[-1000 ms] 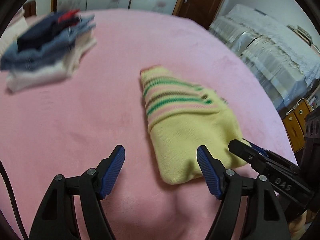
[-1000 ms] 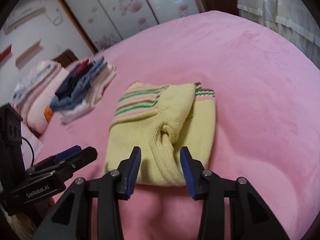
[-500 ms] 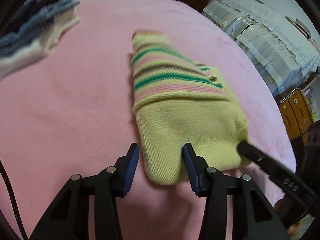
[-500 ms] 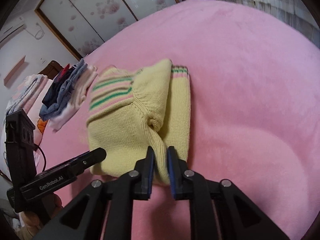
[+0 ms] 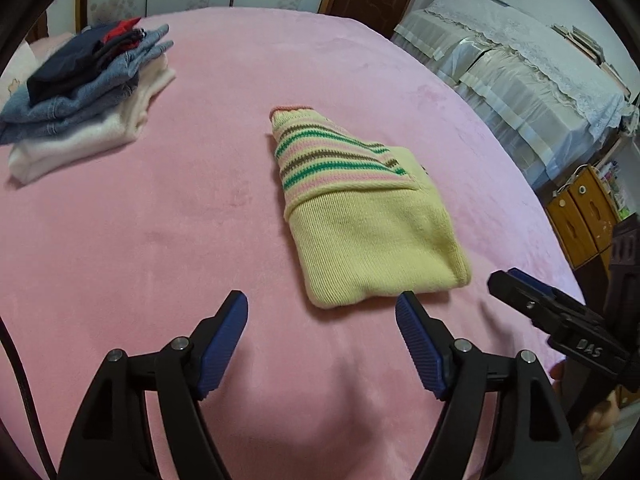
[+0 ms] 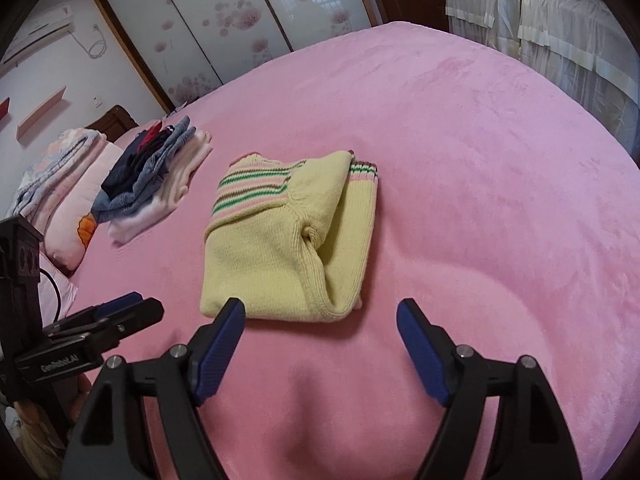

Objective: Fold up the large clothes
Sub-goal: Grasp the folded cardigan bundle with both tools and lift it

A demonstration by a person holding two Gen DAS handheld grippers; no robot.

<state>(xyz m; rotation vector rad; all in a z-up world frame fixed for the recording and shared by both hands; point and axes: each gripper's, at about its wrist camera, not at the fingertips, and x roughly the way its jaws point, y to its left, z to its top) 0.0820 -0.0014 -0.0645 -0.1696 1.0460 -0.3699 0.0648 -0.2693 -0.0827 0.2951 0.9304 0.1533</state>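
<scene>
The folded yellow sweater (image 5: 372, 216) lies on the pink bed (image 5: 160, 220), long axis running away from me. My right gripper (image 6: 320, 330) and left gripper (image 5: 322, 328) both open their jaws, empty, just short of its near edge.

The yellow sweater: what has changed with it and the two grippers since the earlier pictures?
The right gripper, shut on the near edge of the sweater half a second ago, has let go; its jaws are opening, nothing between them. The left gripper, then narrowed around the sweater's near corner, is opening too, and both have drawn back. The sweater stays folded on the pink bed; the clothes pile is unchanged.
</scene>
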